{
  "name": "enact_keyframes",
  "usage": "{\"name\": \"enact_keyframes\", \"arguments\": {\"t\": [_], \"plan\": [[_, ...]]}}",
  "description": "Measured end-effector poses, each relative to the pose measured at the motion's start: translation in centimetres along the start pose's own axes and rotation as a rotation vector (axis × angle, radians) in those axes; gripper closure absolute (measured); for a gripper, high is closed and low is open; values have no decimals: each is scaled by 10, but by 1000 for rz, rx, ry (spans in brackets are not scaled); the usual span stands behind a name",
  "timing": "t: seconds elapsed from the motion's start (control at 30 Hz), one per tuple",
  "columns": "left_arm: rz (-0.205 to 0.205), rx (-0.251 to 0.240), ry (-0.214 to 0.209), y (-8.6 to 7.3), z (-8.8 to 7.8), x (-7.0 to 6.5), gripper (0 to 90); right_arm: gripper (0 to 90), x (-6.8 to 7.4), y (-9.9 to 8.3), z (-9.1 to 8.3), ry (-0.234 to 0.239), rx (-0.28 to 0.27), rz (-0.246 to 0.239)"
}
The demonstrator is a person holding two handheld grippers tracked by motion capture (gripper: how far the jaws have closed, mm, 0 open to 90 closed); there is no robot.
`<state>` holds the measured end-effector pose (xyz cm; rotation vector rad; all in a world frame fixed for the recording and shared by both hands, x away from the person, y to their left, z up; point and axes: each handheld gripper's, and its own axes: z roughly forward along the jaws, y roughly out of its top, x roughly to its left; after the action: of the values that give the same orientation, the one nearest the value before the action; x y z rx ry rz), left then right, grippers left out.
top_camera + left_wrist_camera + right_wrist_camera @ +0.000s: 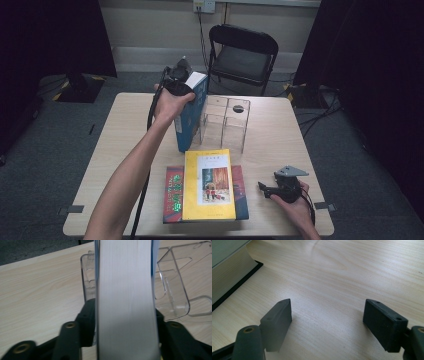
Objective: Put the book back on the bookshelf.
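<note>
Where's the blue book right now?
In the high view the blue book stands upright at table centre-left, clamped in the left gripper, right beside the left wall of the clear acrylic rack.

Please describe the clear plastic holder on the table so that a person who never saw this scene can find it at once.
Start at the wooden table and go to its far half, in front of the black folding chair. There stands the clear book holder, with upright dividers, just right of the blue book that the left hand-held gripper grips. Unlike the books beside it, it is see-through.
</note>
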<state>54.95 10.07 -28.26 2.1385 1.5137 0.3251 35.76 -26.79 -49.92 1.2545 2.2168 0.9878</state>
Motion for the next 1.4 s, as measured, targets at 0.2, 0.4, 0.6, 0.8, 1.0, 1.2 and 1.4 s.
{"name": "enact_keyframes", "arguments": {"t": [0.2,0.4,0.6,0.8,1.0,1.2,1.4], "plan": [[-9,-80,-4,-12,2,5,406,229,0,0,0,2,0,-1],[-18,-192,-51,-30,-1,19,383,229,0,0,0,2,1,-1],[13,-276,-86,-50,-6,25,386,229,0,0,0,2,1,-1],[64,-413,-86,-88,-6,24,423,229,0,0,0,2,1,-2],[71,-421,-114,-104,9,26,447,229,0,0,0,1,1,-1],[65,-422,-124,-114,25,27,496,229,0,0,0,1,1,-1],[53,-410,-150,-127,41,31,534,229,0,0,0,2,2,-1]]}}
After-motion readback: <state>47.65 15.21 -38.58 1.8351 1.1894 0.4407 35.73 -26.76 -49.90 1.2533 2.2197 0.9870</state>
